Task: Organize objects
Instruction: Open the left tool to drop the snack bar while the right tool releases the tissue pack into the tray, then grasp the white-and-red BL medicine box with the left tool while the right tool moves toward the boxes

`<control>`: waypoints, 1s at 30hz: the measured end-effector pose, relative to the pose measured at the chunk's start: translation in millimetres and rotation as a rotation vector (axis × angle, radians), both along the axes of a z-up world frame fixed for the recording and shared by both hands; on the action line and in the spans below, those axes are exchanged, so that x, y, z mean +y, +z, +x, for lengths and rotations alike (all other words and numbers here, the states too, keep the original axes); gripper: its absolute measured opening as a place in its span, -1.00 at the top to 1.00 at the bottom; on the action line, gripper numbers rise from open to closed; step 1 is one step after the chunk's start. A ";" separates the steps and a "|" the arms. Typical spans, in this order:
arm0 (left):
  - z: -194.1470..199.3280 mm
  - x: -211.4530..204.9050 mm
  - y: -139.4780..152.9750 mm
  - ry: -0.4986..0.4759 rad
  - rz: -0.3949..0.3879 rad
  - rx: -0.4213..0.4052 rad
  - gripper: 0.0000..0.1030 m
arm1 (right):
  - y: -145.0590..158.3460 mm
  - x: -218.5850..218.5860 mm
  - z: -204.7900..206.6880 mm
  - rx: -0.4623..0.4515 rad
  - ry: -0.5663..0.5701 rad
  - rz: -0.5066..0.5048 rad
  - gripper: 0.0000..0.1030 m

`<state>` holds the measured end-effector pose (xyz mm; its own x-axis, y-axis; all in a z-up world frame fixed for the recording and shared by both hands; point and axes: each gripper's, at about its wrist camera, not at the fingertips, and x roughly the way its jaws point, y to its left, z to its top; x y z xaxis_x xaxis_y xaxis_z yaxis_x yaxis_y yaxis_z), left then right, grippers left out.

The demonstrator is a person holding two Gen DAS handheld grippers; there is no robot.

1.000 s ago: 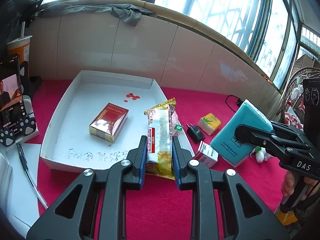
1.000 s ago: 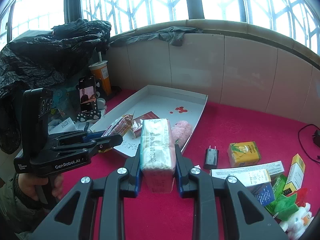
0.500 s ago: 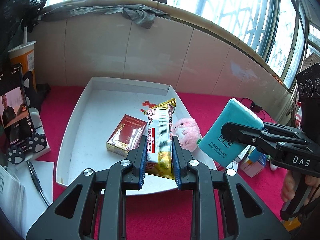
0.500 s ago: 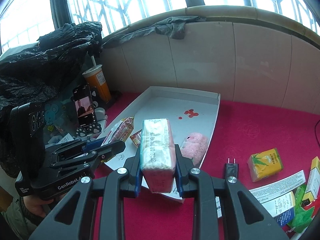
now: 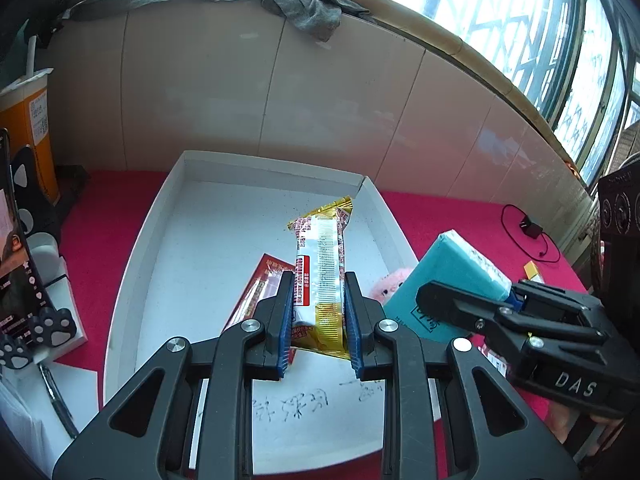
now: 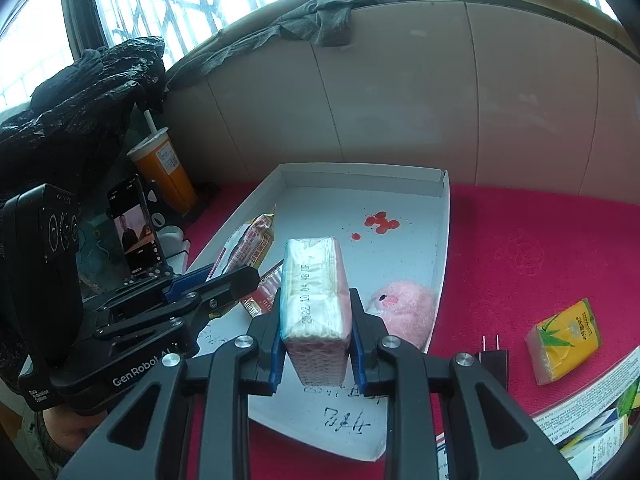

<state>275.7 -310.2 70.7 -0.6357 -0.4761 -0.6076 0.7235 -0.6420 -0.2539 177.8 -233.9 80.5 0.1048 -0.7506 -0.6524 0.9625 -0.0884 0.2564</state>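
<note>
The left gripper (image 5: 318,316) is clamping a yellow snack bar (image 5: 320,268) between its blue pads, jaws narrow, holding it over the white tray (image 5: 136,264). The right gripper (image 6: 318,344) is pinching a pack of tissues (image 6: 316,304) in the same narrow way, and it is hanging over the near end of the same tray (image 6: 440,240). In the left view the tissue pack (image 5: 448,276) is showing its teal side, poking in over the tray's right rim just beside the snack bar.

Inside the tray, a red box (image 5: 260,292) is lying flat directly under the left gripper's fingers, partly hidden by them. A pink plush toy (image 6: 404,308) is sitting against the tray's right wall, close beside the tissue pack and partly covered by the right gripper. Red stains (image 6: 380,222) are marking the tray floor toward the far end, and handwriting is running along the near end.

Around the tray, on the red cloth (image 6: 520,248), a yellow carton (image 6: 564,336) and a black plug (image 6: 492,356) are lying to the right, well apart from the tray, with more boxes crowding the lower right corner. To the left, an orange cup with a straw (image 6: 164,168) and a phone on a stand (image 6: 136,228) are standing near the wall. A grey cloth (image 5: 304,4) is draping over the ledge above the tiles.
</note>
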 end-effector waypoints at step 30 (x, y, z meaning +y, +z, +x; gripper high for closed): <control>50.0 28.5 32.6 0.303 -0.100 0.143 -0.99 | 45.9 76.4 9.9 0.181 -0.123 -0.303 -0.56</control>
<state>325.7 -281.7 103.3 -0.5321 -0.7087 -0.4633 0.8464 -0.4305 -0.3136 187.7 -157.5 126.4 -0.0950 -0.9122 -0.3987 0.9816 -0.1526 0.1152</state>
